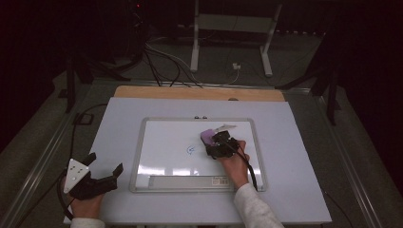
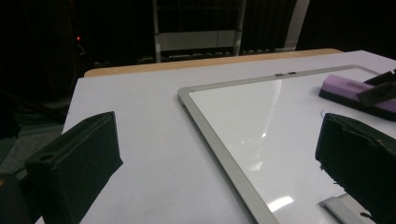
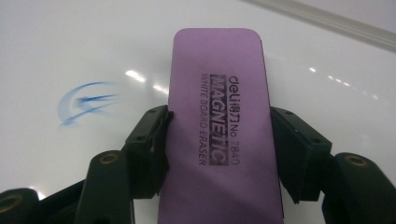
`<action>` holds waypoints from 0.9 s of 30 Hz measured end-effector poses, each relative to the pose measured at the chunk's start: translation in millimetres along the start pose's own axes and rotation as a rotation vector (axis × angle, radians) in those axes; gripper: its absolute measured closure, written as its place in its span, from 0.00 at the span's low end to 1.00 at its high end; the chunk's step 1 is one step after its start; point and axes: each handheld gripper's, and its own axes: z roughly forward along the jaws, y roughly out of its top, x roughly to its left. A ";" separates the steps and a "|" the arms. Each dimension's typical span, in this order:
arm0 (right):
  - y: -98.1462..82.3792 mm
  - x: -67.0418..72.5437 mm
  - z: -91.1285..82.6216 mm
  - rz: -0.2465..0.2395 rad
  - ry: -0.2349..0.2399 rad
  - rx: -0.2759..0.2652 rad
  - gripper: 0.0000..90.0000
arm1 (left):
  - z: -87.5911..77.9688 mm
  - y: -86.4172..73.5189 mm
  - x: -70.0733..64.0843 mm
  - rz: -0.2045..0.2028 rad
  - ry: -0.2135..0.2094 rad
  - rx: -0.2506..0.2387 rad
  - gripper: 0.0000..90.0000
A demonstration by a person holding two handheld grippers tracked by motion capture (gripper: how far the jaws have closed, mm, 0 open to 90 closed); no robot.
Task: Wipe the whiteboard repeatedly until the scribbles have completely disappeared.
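Purple magnetic eraser (image 3: 218, 135) clamped by its long sides in right gripper (image 1: 219, 144), flat on whiteboard (image 1: 166, 137), probably poised to wipe blue smudge (image 3: 84, 105) just beside it. Left gripper (image 1: 105, 164) idle on white table (image 1: 304, 156) left of the board, jaws wide apart (nothing between). Nothing blocking the smudge.

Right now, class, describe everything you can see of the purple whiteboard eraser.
The purple eraser is a flat oblong block with rounded corners and a darker base layer, seen in the left gripper view. Its top is printed "deli MAGNETIC WHITE BOARD ERASER No. 7840". It lies on the whiteboard, to the right of a small smeared blue mark. The right gripper is shut on it, one black jaw pressing each long side. Its upper end sticks out beyond the jaws.
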 end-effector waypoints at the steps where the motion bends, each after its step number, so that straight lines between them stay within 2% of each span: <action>1: -0.1 -3.9 -0.1 0.017 -0.009 0.000 0.45 | 0.2 0.0 -0.1 0.000 0.000 0.000 0.01; 5: -0.1 -3.3 -0.3 0.021 -0.027 -0.001 0.45 | 1.2 0.3 -1.2 0.000 -0.003 0.000 0.01; 8: -0.4 3.2 -0.1 0.013 0.000 -0.002 0.45 | 1.4 0.5 -1.8 0.001 -0.004 0.001 0.01; 14: -1.2 29.6 -1.4 -0.068 0.081 0.004 0.45 | 2.1 0.3 -2.0 0.001 -0.005 0.002 0.01; 19: -2.4 51.5 -3.6 -0.162 0.173 0.015 0.45 | 1.8 0.2 -1.7 0.001 -0.004 0.002 0.01; 21: -1.6 52.6 -3.5 -0.168 0.174 0.020 0.45 | 1.0 0.4 -1.2 0.002 -0.003 0.002 0.01; 23: -0.5 48.1 -2.4 -0.161 0.139 0.016 0.45 | 0.4 0.4 -0.6 0.002 -0.003 -0.001 0.01; 27: 2.6 25.3 1.3 -0.069 0.053 0.011 0.45 | 0.5 0.1 -0.1 -0.003 -0.002 -0.001 0.01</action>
